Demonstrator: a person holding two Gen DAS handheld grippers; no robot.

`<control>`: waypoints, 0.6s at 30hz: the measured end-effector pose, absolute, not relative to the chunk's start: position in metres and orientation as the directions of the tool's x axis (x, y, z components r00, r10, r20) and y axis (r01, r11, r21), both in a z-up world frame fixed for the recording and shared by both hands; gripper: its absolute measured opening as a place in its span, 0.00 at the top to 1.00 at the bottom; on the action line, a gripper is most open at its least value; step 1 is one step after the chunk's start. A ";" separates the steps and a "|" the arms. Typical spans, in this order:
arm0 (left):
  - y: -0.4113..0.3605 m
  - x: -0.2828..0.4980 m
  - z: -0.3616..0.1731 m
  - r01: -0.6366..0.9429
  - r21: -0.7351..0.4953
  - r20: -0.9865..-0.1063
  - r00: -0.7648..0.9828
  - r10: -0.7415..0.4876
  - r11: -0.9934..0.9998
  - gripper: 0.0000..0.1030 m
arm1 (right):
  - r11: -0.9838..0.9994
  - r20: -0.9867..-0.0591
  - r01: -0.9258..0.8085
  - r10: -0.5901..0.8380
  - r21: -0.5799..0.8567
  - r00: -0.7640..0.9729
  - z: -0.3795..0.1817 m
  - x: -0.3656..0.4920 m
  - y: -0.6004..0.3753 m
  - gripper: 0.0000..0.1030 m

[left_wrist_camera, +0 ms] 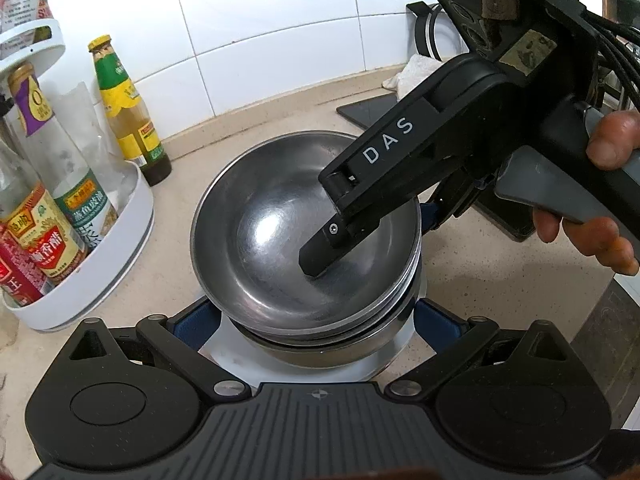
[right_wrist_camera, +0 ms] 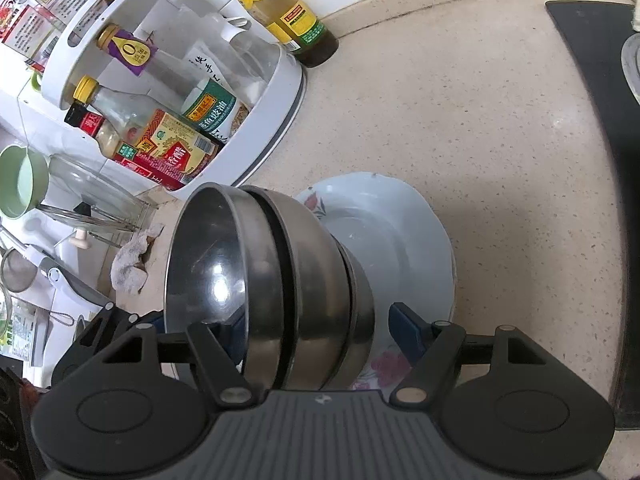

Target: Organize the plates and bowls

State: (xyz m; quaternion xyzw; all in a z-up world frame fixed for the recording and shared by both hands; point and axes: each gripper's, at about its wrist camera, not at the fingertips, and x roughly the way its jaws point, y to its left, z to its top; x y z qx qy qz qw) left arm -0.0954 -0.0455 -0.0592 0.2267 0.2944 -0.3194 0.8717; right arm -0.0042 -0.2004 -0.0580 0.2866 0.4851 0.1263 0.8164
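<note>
A stack of nested steel bowls (left_wrist_camera: pixel 304 240) stands on a white flowered plate (right_wrist_camera: pixel 400 240) on the beige counter. In the left wrist view my right gripper (left_wrist_camera: pixel 360 236) reaches in from the upper right, one finger (left_wrist_camera: pixel 320 252) inside the top bowl, the other outside its rim. In the right wrist view the bowl stack (right_wrist_camera: pixel 280 284) fills the space between the right gripper's blue pads (right_wrist_camera: pixel 408 332), jaws wide apart. My left gripper (left_wrist_camera: pixel 316 320) is open, its blue pads on either side of the stack's base.
A white caddy (left_wrist_camera: pixel 116 240) holds several sauce bottles at the left. A green-labelled bottle (left_wrist_camera: pixel 128 116) stands by the tiled wall. A black cooktop (right_wrist_camera: pixel 592 120) lies to the right. A glass lid (right_wrist_camera: pixel 92 196), a green cup (right_wrist_camera: pixel 22 184) and utensils lie beyond the caddy.
</note>
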 end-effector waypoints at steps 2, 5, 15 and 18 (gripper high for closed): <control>-0.044 -0.098 -0.056 0.686 0.211 -0.652 0.630 -0.423 0.696 0.00 | 0.807 -0.720 0.070 0.480 0.587 0.501 -0.057 -0.005 -0.201 0.33; -0.040 -0.103 -0.050 0.673 0.215 -0.642 0.643 -0.417 0.707 0.00 | 0.810 -0.720 0.067 0.475 0.582 0.507 -0.054 -0.006 -0.201 0.33; 0.001 -0.123 -0.026 0.592 0.161 -0.618 0.684 -0.388 0.789 0.00 | 0.852 -0.699 -0.011 0.437 0.524 0.567 -0.030 -0.026 -0.189 0.32; 0.007 -0.121 -0.018 0.554 0.149 -0.600 0.709 -0.370 0.819 0.00 | 0.879 -0.709 0.004 0.382 0.477 0.592 -0.028 -0.028 -0.187 0.32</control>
